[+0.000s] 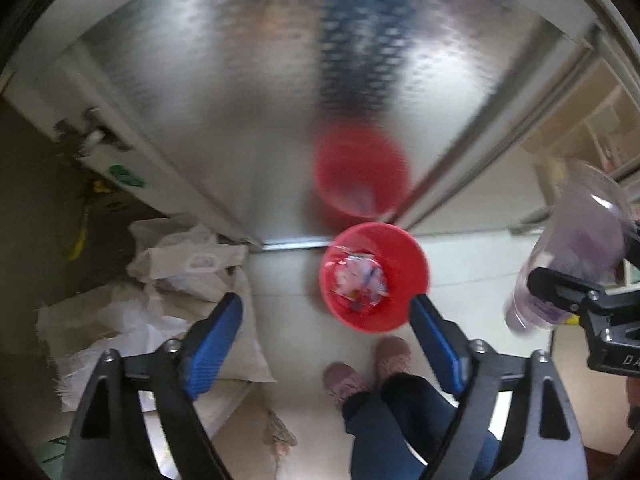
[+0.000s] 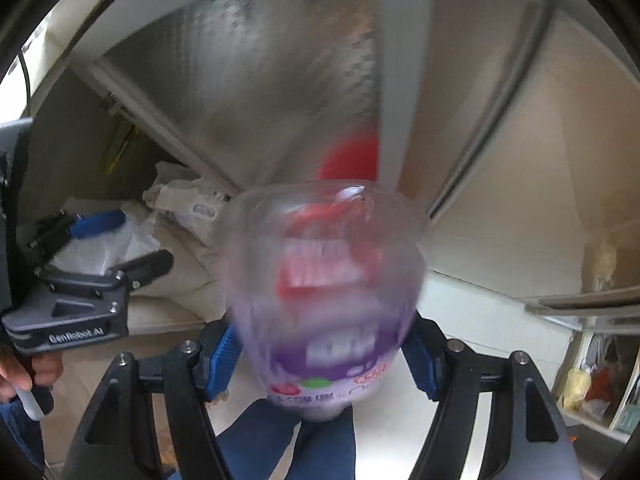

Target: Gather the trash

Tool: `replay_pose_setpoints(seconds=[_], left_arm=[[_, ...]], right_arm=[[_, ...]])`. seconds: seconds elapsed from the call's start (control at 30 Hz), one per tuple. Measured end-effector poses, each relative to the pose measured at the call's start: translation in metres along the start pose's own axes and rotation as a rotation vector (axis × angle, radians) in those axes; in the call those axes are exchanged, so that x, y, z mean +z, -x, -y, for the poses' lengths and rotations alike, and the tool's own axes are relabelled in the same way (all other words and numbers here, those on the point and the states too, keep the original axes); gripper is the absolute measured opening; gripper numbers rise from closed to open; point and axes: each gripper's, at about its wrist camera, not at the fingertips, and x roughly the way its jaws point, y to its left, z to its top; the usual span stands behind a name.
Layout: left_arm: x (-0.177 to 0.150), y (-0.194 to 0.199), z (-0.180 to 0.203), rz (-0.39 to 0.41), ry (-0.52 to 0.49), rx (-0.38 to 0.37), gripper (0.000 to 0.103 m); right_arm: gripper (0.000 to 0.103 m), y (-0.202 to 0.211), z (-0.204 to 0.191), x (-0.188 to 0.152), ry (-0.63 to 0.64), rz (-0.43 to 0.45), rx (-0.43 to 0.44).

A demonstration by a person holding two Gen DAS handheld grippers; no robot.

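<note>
A red bin [image 1: 404, 252] stands on the pale floor against a shiny door, with a crumpled clear and white wrapper [image 1: 360, 280] lying inside it. My left gripper [image 1: 326, 302] hangs above the bin, pointing steeply down, open with nothing between its blue pads [image 1: 216, 340]. At the right edge of that view a clear plastic bottle [image 1: 576, 240] with a purple label is clamped in my right gripper [image 1: 584, 260]. In the right wrist view the blurred bottle [image 2: 324, 280] fills the centre, base away from the camera, and my right gripper [image 2: 322, 336] is shut on its sides. The left gripper [image 2: 136, 240] shows at the left.
A frosted metal door [image 1: 240, 100] rises behind the bin and mirrors it. White sacks and plastic bags [image 1: 180, 280] are piled on the floor at the left. The person's slippers [image 1: 384, 360] and jeans stand just in front of the bin. Shelving [image 2: 592, 384] holds clutter at the right.
</note>
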Motion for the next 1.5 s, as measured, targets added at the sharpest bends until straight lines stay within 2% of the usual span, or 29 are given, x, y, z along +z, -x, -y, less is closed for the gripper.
replay_pose_setpoints(seconds=[0.17,0.37,0.67,0.73,0.8,0.93,1.13,1.3,1.37,1.5], left_arm=[[-0.008,-0.007,-0.020,-0.008,0.059,-0.046,0.103],[-0.014,-0.018,-0.028,-0.032,0.080,-0.039,0.103],[-0.022,-0.024,-0.033,-0.043,0.092,-0.035,0.103],[-0.023,-0.021,-0.034,-0.040,0.091,-0.034,0.103],[-0.022,-0.016,-0.033,-0.036,0.088,-0.029,0.103],[-0.020,0.004,-0.032,-0.019,0.089,-0.041,0.103],[-0.019,0.047,-0.031,-0.001,0.087,-0.048,0.103],[-0.014,0.101,-0.029,0.027,0.096,-0.053,0.103],[-0.011,0.125,-0.029,0.046,0.106,-0.047,0.103],[-0.002,0.175,-0.031,0.091,0.141,-0.059,0.103]], right_arm=[[0.067,-0.015,-0.006,0.003,0.037,-0.013,0.011],[0.067,-0.040,-0.019,0.009,0.078,-0.044,0.030],[0.067,-0.061,-0.030,0.009,0.090,-0.089,-0.012],[0.072,-0.059,-0.032,0.007,0.098,-0.080,-0.024],[0.081,-0.052,-0.033,0.006,0.102,-0.059,-0.019],[0.087,-0.032,-0.030,0.004,0.103,-0.034,-0.005],[0.089,0.010,-0.034,0.005,0.112,-0.007,-0.010],[0.092,0.060,-0.038,0.009,0.107,0.040,-0.015],[0.095,0.084,-0.043,0.011,0.130,0.066,-0.039],[0.100,0.136,-0.050,0.016,0.142,0.118,-0.031]])
